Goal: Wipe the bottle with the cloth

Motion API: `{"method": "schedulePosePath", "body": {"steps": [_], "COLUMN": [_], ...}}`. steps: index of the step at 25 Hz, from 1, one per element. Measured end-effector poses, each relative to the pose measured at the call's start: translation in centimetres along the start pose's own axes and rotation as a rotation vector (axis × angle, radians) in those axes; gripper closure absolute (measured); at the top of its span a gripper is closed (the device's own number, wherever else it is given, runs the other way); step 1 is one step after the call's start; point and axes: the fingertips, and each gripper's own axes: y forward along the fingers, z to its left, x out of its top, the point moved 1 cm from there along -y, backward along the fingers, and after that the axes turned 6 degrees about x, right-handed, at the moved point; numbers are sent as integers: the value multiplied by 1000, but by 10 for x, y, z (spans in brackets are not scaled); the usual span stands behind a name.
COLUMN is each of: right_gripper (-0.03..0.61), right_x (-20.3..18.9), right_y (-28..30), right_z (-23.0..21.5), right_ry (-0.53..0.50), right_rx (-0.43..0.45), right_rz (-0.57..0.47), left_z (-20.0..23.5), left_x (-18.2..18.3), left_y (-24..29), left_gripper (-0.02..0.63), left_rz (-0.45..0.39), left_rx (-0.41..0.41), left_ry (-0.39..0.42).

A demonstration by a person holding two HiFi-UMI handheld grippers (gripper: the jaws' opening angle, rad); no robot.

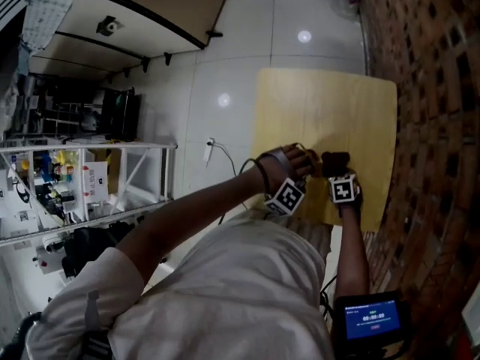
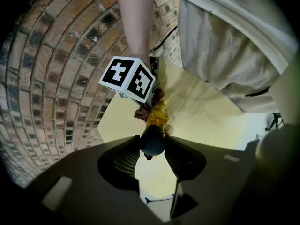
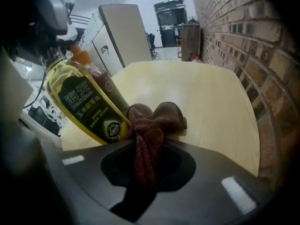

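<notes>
Right gripper [image 3: 146,159]: jaws clamped on brown cloth [image 3: 157,118], which is bunched against the base end of the bottle [image 3: 86,104]. Bottle: yellow oil, tilted over bench [image 3: 206,93], long axis slanting up-left. Left gripper [image 2: 152,146]: jaws clamped on the bottle's cap.

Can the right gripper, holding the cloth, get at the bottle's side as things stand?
Probably yes. The cloth in the right gripper seems to touch the bottle low on its side. The left gripper pinches only the top end, so the labelled side lies free.
</notes>
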Motion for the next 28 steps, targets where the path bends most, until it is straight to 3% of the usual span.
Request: {"method": "schedulePosePath", "body": {"steps": [2,4,6,8,11,17,19,21,24,28], "right_gripper": [517,517,517,517,517,515,514,514,514,514], "right_x": [6,42,73,81,66,61,60,58,58,64], "right_y": [-2,-10,-20,-24,-10,-9,-10,-13,-15,-13], "right_z": [0,-9,-16,-18,-14,-12,-13,-12,-10,-5], "right_ry": [59,151,214,240,247,290,300,311,305,290], "right_rx": [15,55,96,116,127,95,86,75,74,91], "right_rz": [-37,-193,-322,-365,-335,-351,-367,-370,-369,-382], "left_z": [-2,6,16,23,21,15,-2,-16,-14,1], "left_x": [-2,-15,-27,-32,-31,-62,-67,-54,-45,-46], "left_y": [12,25,31,36,37,25,25,25,29,32], "left_gripper": [433,431,428,415,326,248,235,236,238,250], "left_rz": [-2,14,32,37,4,-36,-16,-57,-128,-175], "left_rx": [26,65,70,58,-7,-152,-245,-374,-442,-438], "left_ry": [34,45,4,-108,-457,-1326,-1581,-1791,-1954,-2033]}}
